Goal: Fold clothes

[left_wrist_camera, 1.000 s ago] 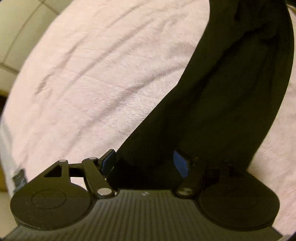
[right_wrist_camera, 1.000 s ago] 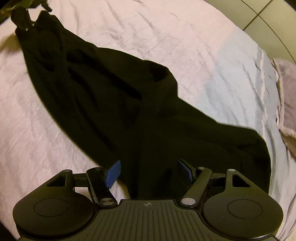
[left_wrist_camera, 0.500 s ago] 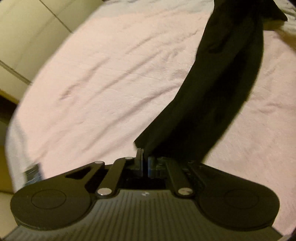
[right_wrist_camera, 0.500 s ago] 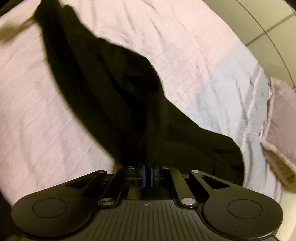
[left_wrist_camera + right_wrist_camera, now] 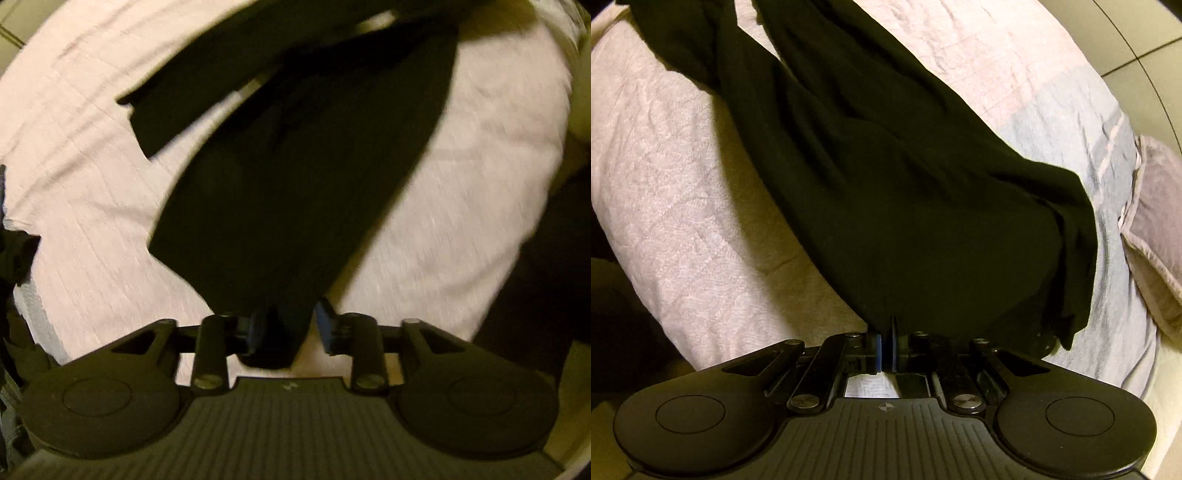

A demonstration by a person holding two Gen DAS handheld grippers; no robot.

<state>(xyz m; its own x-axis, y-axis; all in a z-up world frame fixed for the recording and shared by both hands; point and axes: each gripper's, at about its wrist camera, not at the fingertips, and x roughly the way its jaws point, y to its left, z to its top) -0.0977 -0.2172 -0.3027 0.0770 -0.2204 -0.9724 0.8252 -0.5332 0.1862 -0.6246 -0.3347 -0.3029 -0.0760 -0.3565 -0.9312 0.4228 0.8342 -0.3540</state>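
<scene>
A black garment [image 5: 295, 184] hangs in a long drape over the pale pink bed cover [image 5: 461, 203]; a sleeve-like strip sticks out to the left. Its lower end runs down between the blue pads of my left gripper [image 5: 290, 326], whose jaws are opening: the cloth lies against the left pad, while the right pad stands clear of it. In the right wrist view the same black garment [image 5: 905, 192] spreads in thick folds above the bed cover [image 5: 665, 166]. My right gripper [image 5: 885, 347] is shut on its near edge, pads pressed together on the cloth.
A grey-blue sheet [image 5: 1071, 122] covers the bed's right part, with a mauve pillow [image 5: 1156, 229] at its edge. Tiled floor [image 5: 1126, 37] shows beyond the bed. Dark shapes sit at the left edge [image 5: 14, 258] and right edge [image 5: 535, 295] of the left wrist view.
Both grippers closed on the black garment, lifted it and swung it across the bed. The left jaws have since spread apart again; the right stays closed.
</scene>
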